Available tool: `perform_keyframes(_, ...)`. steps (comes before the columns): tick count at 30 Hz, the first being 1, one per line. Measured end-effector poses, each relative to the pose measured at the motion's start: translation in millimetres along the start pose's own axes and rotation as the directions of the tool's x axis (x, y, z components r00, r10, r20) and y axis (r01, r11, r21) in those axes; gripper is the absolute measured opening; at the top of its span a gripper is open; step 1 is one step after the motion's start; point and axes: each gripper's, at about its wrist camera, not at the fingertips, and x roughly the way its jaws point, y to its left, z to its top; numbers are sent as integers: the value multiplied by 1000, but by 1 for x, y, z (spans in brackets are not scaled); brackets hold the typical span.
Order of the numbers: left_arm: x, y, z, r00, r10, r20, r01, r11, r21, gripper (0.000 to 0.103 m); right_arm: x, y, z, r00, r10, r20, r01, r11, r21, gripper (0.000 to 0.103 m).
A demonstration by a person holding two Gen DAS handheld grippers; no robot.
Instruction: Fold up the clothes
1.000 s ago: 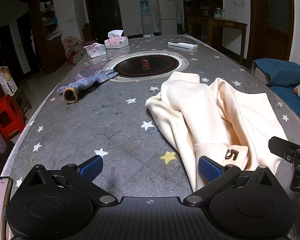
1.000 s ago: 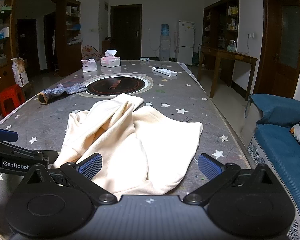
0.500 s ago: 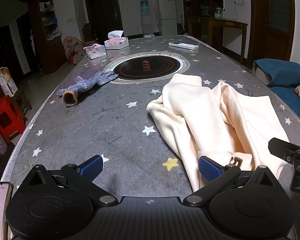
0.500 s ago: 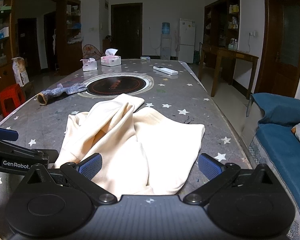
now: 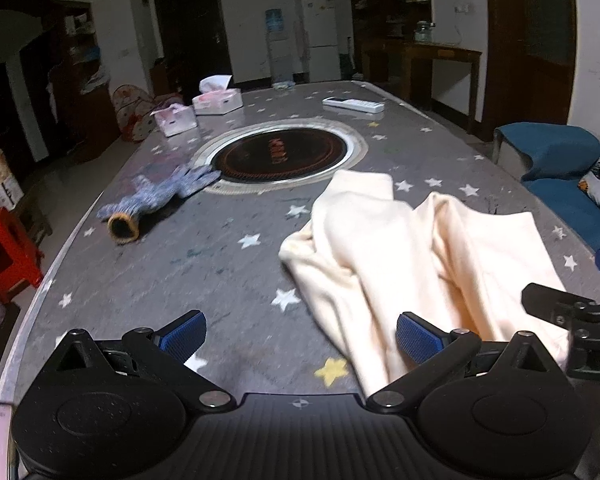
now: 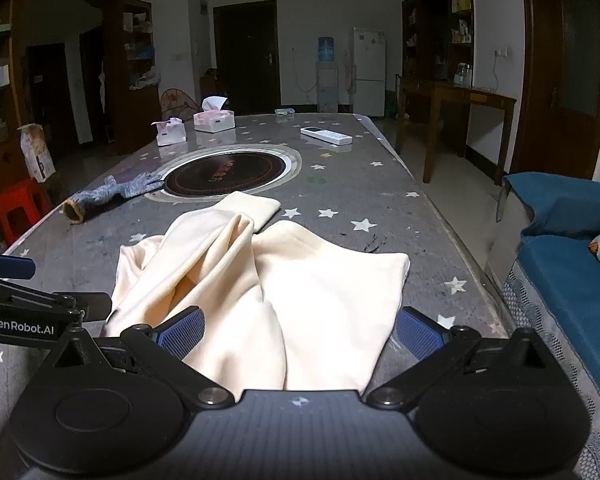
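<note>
A cream garment [image 5: 416, 256] lies crumpled on the grey star-patterned table [image 5: 220, 264], near its front right part; it also shows in the right wrist view [image 6: 300, 280]. My left gripper [image 5: 300, 338] is open and empty, low over the table at the garment's left front edge, its right finger [image 5: 416, 338] against the cloth. My right gripper [image 6: 300, 334] is open, with the garment's near edge lying between its fingers. Each gripper's arm shows at the side of the other's view.
A grey knitted glove [image 5: 160, 200] lies left of the round black hob [image 5: 280, 152] set in the table. Two tissue boxes [image 5: 216, 100] and a white remote [image 5: 352, 105] lie at the far end. A blue sofa [image 6: 572, 264] stands right, a red stool [image 5: 4, 256] left.
Both grippers have moved forward and lower over the garment's near edge. The number tag on the cloth has passed out of sight. Both stay open.
</note>
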Motion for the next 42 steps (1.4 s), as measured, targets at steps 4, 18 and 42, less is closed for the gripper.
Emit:
perform_keyframes(4,4,-8,10,1000,-26,13,26,999,32,103,6,-5,6,1000,11,-6,-11,1000,14,102)
perform_keyframes(18,32,-27,26,981,-194,-22,195,978,75,83,13,-28,17,1000,7,2,-7,998,60,94)
perform_keyframes(42,34,24,11,976,-210,-56,209,978,-8,7,85,4,44,959,257,-122,-259,966,2,47)
